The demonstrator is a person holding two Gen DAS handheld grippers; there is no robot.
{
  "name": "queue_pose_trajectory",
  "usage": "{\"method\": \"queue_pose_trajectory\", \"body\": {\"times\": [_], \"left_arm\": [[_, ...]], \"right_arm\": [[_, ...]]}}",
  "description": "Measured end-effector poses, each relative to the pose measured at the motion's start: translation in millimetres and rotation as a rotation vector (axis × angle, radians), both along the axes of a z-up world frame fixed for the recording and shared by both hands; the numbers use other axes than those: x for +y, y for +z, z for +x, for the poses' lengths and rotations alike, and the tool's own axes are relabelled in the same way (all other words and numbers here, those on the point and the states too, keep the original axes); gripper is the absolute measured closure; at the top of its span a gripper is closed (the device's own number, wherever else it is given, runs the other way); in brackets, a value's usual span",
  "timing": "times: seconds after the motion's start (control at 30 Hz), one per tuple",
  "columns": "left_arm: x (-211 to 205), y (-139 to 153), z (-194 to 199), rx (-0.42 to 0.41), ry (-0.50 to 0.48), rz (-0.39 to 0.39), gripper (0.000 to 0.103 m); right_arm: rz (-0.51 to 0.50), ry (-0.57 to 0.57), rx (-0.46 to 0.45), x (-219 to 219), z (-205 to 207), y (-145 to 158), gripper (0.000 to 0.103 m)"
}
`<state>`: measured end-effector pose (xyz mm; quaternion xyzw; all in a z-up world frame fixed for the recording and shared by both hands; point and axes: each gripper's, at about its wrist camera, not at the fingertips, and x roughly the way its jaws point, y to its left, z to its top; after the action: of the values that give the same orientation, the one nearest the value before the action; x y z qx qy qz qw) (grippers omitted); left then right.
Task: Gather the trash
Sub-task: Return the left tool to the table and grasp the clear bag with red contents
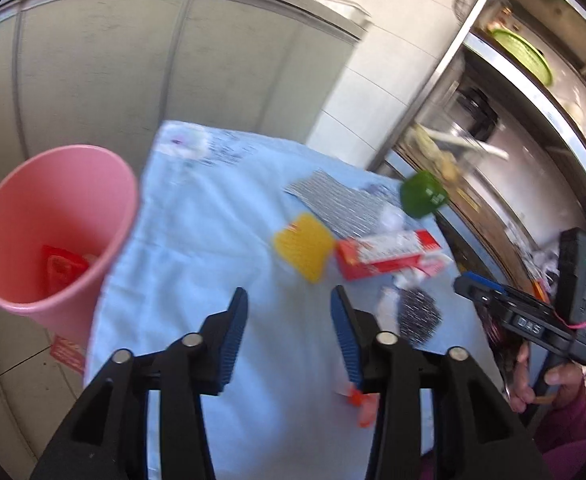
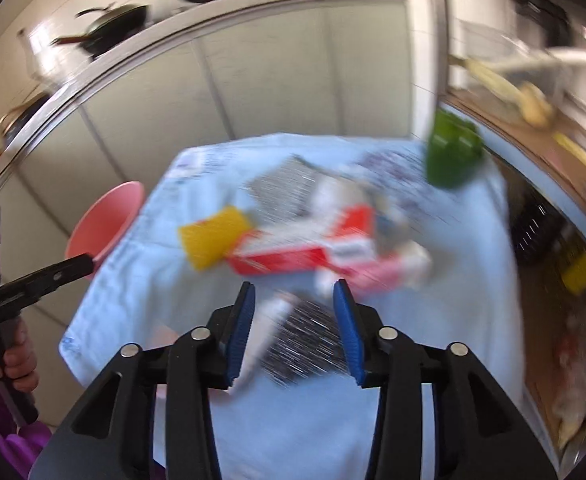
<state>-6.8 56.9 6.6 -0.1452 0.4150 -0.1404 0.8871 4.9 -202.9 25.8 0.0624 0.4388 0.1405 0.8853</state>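
- left gripper [image 1: 289, 300]: jaws spread wide, nothing between the blue pads, hanging over a bare stretch of the light blue cloth [image 1: 197, 240].
- right gripper [image 2: 295, 296]: jaws likewise apart and empty, poised above a dark speckled wrapper [image 2: 305, 344] and a white tube-like scrap [image 2: 269, 320] lying near the cloth's front edge; view smeared by motion blur.
- same right gripper [image 1: 489, 296] seen from the left wrist, off the right side of the table, gripped by a hand [image 1: 553, 384] in a purple sleeve.
- pink bin [image 1: 53, 224] at the table's left edge, just beside the cloth, mouth tilted toward the camera, with a red wrapper [image 1: 63, 270] at its bottom.
- trash clustered mid-cloth: yellow wrapper [image 1: 305, 246] touching a red-and-white box [image 1: 385, 254]; behind them a grey striped sheet [image 1: 333, 204].
- crumpled white paper [image 1: 391, 218] just beyond the box.
- green cup [image 1: 423, 194] at the far right corner of the cloth.
- small orange-red scrap [image 1: 363, 404] near the front, partly hidden behind the left gripper's right finger.
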Motion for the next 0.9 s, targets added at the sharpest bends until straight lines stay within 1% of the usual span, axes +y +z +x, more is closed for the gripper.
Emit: {"method": "queue_pose_trajectory", "body": {"times": [0.1, 0.13, 0.23, 0.3, 0.33, 0.47, 0.53, 0.6, 0.63, 0.7, 0.77, 0.8, 0.83, 0.9], "left_arm": [[-28, -1, 0, 0.032, -0.074, 0.011, 0.056], [-36, -1, -1, 0.036, -0.093, 0.012, 0.056], [-56, -8, -5, 0.083, -0.134, 0.027, 0.056], [-65, -15, -8, 0.118, -0.145, 0.044, 0.056], [-70, -20, -8, 0.145, -0.15, 0.066, 0.056], [-82, -34, -3, 0.213, -0.15, 0.094, 0.056], [-85, -41, 0, 0.239, -0.145, 0.099, 0.056], [-93, -49, 3, 0.261, -0.155, 0.118, 0.055], [-97, -53, 3, 0.262, -0.16, 0.126, 0.051], [-103, -55, 1, 0.26, -0.166, 0.127, 0.052], [-106, -53, -3, 0.244, -0.163, 0.131, 0.058], [-105, -52, -4, 0.239, -0.161, 0.123, 0.06], [-103, -49, -6, 0.225, -0.151, 0.117, 0.064], [-98, -41, -11, 0.188, -0.13, 0.107, 0.065]], "right_arm": [[0.024, -0.043, 0.01, -21, -8, -6, 0.061], [0.032, -0.047, 0.006, -24, -11, -7, 0.061], [0.035, -0.05, -0.002, -28, -18, -11, 0.061], [0.047, -0.043, 0.005, -29, -23, -14, 0.061], [0.056, -0.04, 0.007, -30, -26, -15, 0.061], [0.068, -0.022, 0.009, -34, -34, -17, 0.06], [0.08, -0.013, 0.015, -35, -37, -18, 0.055], [0.076, 0.0, 0.014, -35, -40, -20, 0.054], [0.069, 0.005, 0.015, -35, -41, -22, 0.054], [0.069, 0.011, 0.019, -35, -43, -24, 0.054], [0.074, 0.021, 0.02, -34, -46, -24, 0.054], [0.074, 0.028, 0.018, -34, -47, -24, 0.054], [0.069, 0.033, 0.016, -33, -49, -24, 0.054], [0.065, 0.037, 0.01, -34, -52, -23, 0.054]]}}
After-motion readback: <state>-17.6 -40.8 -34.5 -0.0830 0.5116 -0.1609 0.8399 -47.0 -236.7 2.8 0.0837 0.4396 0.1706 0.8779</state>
